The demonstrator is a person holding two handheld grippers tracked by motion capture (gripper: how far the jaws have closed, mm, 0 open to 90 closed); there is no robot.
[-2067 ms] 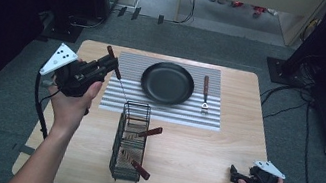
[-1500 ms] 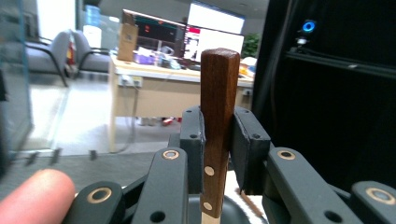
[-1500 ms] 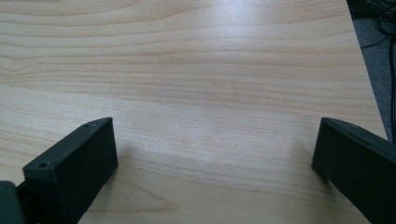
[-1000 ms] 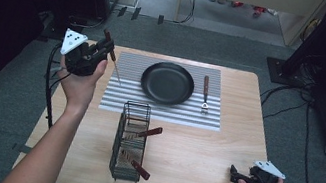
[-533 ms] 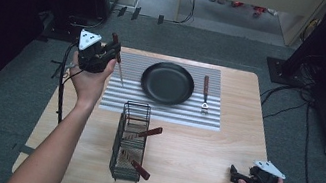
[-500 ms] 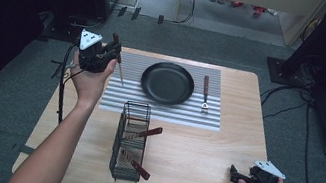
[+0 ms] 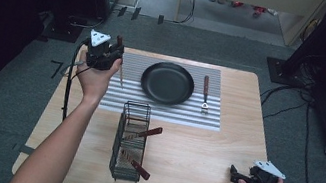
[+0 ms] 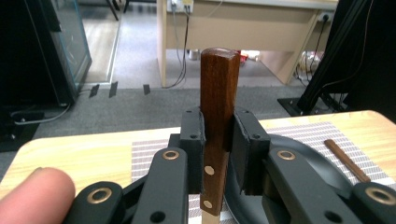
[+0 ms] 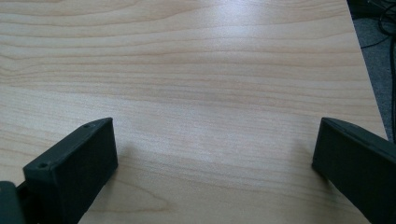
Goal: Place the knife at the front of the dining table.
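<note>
High view, nearest first: the right tool rests at the near right corner of the wooden bench; in the right gripper view its jaws stand wide apart over bare wood with nothing between them. Left of it, near the middle of the bench, a wire basket stands upright with two wooden-handled utensils sticking out of it. Beyond lies a striped mat, carrying a black pan and, just right of the pan, a fork with a wooden handle. At the far left, the left tool is lifted over the mat's left edge, clamped on a knife by its brown riveted handle, handle end up; the blade points down toward the mat.
</note>
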